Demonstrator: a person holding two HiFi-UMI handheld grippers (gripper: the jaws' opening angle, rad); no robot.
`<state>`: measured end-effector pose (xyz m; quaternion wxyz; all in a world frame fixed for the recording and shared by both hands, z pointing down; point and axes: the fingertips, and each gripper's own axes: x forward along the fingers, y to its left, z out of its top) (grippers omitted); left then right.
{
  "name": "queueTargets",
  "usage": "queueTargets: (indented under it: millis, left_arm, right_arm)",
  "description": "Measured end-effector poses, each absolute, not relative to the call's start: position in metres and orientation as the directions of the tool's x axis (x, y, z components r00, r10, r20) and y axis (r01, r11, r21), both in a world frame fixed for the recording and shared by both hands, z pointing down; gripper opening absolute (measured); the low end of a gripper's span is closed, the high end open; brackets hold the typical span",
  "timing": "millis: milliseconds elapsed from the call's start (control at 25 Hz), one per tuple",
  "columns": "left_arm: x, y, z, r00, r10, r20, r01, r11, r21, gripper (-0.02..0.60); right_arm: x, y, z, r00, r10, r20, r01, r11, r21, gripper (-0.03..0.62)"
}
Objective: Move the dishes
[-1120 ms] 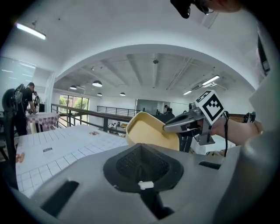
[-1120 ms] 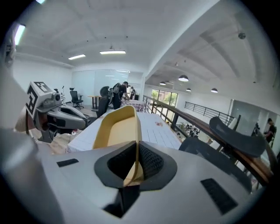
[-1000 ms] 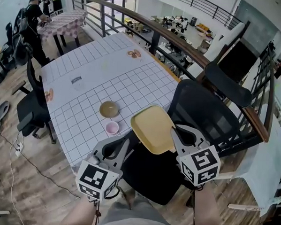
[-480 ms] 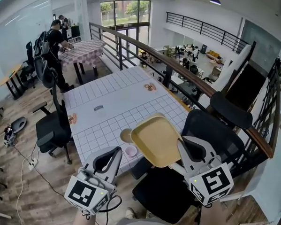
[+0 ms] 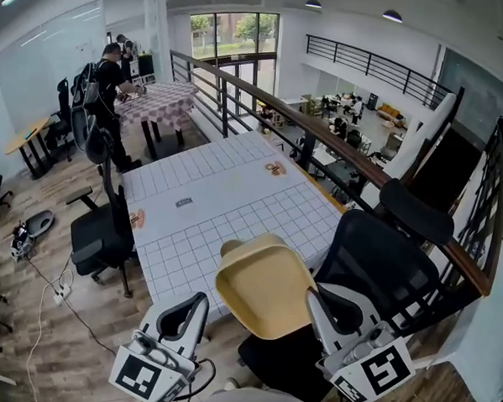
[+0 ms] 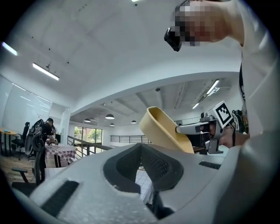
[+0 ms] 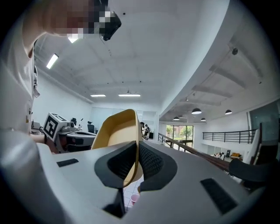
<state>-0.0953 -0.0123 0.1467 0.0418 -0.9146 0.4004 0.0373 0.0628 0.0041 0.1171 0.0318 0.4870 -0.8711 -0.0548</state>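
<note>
A tan square plate (image 5: 259,293) hangs in the air above the near edge of the white gridded table (image 5: 227,195), tilted. My right gripper (image 5: 313,302) is shut on the plate's near rim. In the right gripper view the plate (image 7: 116,131) stands on edge between the pads of the right gripper (image 7: 136,146). My left gripper (image 5: 203,299) is shut with nothing in it, lower left of the plate. From the left gripper (image 6: 142,148) the plate (image 6: 164,129) shows at the upper right. A brown bowl (image 5: 230,247) peeks out behind the plate. A pink cup (image 7: 134,198) stands on the table below.
A black office chair (image 5: 383,253) stands right under my right gripper, and another chair (image 5: 99,222) at the table's left side. A railing (image 5: 322,132) runs along the table's far right. A person (image 5: 111,79) stands by a checked table (image 5: 160,99) far back.
Both grippers have risen, the right one carrying the plate up off the table's near edge. The plate now covers most of the brown bowl and the pink cup in the head view.
</note>
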Motion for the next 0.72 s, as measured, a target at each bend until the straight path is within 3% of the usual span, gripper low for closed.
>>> queueTargets:
  millis: [280,720]
  left_arm:
    - [-0.112,-0.017,0.163,0.675,-0.731,-0.102,-0.737,-0.675,-0.031,0.014]
    - [-0.088,-0.034,0.179,0.703,-0.708,-0.069,-0.712,-0.701,-0.05,0.014]
  right_arm:
    - [0.052,0.0,0.146,-0.538,-0.843,0.031,-0.842,0.539,0.025,0.031]
    - [0.087,-0.033,0.162,-0.466,-0.879,0.104,-0.867,0.477,0.146,0.031]
